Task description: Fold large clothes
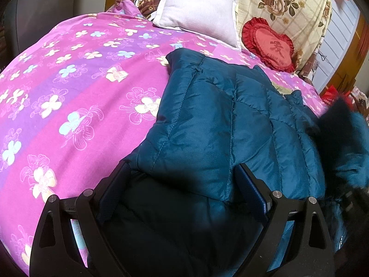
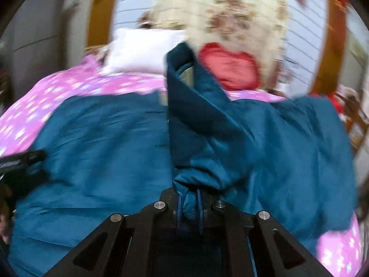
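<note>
Black linkage arms fill the foreground as the left gripper (image 1: 182,173) stands spread wide, its blue-padded fingers (image 1: 251,184) splayed to either side of a puffed fold of the teal quilted jacket (image 1: 221,120), released rather than pinching it. That jacket lies across the right half of a bed dressed in a pink floral sheet (image 1: 76,87), its near hem bunched between the fingers and its far edge ending short of a white pillow (image 1: 196,11) and a red heart-shaped cushion (image 1: 269,43) at the head of the bed. To the jacket's left, a broad stretch of sheet lies bare right out to the mattress's curved edge.

Seen from the right wrist, through heavy motion blur, the right gripper (image 2: 189,204) is clenched on a gathered wad of the jacket's cloth, a long flap of which rises upright before the lens, level with the cushion. The rest of the garment spreads flat to both sides, reaching near the bed's right edge, where only a thin strip of sheet shows. A floral cream cloth (image 1: 283,2) hangs behind the pillows. At that view's left margin the other tool's dark body (image 2: 20,161) sits at the jacket's edge.
</note>
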Demonstrator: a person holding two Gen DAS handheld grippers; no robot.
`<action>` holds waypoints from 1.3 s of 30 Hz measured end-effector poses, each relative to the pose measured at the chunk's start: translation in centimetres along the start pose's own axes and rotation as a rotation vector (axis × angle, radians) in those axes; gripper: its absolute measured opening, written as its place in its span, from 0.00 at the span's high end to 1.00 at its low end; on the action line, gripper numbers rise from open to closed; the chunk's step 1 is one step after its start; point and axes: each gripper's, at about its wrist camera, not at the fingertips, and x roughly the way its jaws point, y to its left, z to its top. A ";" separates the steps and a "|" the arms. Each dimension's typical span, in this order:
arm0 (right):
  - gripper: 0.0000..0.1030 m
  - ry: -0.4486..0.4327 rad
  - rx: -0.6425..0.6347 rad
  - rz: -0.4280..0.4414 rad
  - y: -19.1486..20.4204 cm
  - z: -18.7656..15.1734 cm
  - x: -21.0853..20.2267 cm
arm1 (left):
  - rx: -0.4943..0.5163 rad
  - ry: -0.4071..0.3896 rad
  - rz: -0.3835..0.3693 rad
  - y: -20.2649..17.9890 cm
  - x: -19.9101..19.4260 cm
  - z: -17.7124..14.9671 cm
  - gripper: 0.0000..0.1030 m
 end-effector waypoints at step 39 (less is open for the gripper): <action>0.00 0.294 0.388 -0.179 -11.9 -10.7 -4.0 | 0.181 -0.123 -0.196 -12.6 -5.5 0.4 0.91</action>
